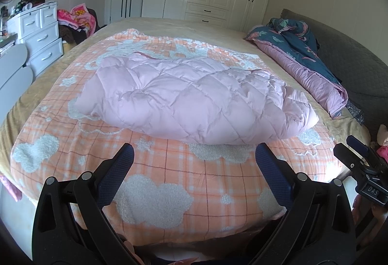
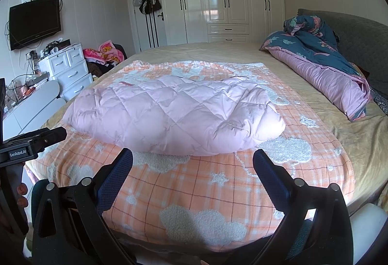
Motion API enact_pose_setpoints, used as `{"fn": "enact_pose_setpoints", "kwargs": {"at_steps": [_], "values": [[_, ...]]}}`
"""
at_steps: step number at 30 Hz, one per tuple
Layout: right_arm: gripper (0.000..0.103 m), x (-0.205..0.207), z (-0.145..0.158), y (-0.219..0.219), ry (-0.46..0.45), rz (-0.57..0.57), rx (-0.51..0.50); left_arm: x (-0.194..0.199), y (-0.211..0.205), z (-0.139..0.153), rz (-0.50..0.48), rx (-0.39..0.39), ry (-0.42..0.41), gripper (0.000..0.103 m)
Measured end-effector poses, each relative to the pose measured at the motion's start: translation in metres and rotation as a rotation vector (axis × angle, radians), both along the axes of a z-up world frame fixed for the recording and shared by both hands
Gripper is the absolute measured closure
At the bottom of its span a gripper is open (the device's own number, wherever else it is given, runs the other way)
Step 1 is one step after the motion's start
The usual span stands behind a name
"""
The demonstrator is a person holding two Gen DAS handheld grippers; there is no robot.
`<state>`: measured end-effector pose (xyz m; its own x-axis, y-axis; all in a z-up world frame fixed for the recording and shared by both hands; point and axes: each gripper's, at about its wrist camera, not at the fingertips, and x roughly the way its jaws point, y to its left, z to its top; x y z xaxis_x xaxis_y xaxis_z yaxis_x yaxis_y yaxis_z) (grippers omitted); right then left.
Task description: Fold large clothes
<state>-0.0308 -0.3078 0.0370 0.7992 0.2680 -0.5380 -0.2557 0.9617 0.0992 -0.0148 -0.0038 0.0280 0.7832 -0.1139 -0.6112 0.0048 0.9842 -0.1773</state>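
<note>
1. Left wrist view: my left gripper (image 1: 194, 156) is spread wide and empty, held above the near part of the orange plaid blanket (image 1: 169, 168). The pink quilted jacket (image 1: 189, 100) lies ahead of it in a puffy bundle in the middle of the blanket, apart from both fingers. My worry is the padding: if I pinch only the slippery top layer, I think it will slide out and the bundle will spring open.

2. Right wrist view: my right gripper (image 2: 192, 156) is also spread and holds nothing. The jacket (image 2: 174, 114) sits just beyond its fingertips, its rounded near edge overhanging a white cloud patch. If I reach in low, I may catch the fleecy blanket (image 2: 194, 192) along with the jacket and drag both. The rolled duvet (image 2: 320, 66) lies well apart, so it is no threat.
</note>
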Motion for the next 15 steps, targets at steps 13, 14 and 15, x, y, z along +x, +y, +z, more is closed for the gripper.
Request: {"fn": "enact_pose_setpoints", "kwargs": {"at_steps": [13, 14, 15], "values": [[0.004, -0.0026, 0.0005, -0.0015, 0.006, -0.001, -0.01, -0.003, 0.0032, 0.0005, -0.004, -0.004, -0.002, 0.009], [0.004, -0.0027, 0.0006, -0.002, 0.006, 0.0, -0.011, -0.0027, 0.0026, 0.0002, -0.003, -0.003, -0.004, 0.009], [0.004, -0.0027, 0.0005, -0.0013, 0.005, -0.001, -0.011, -0.0033, 0.0034, 0.0006, -0.003, -0.004, -0.005, 0.009]]}}
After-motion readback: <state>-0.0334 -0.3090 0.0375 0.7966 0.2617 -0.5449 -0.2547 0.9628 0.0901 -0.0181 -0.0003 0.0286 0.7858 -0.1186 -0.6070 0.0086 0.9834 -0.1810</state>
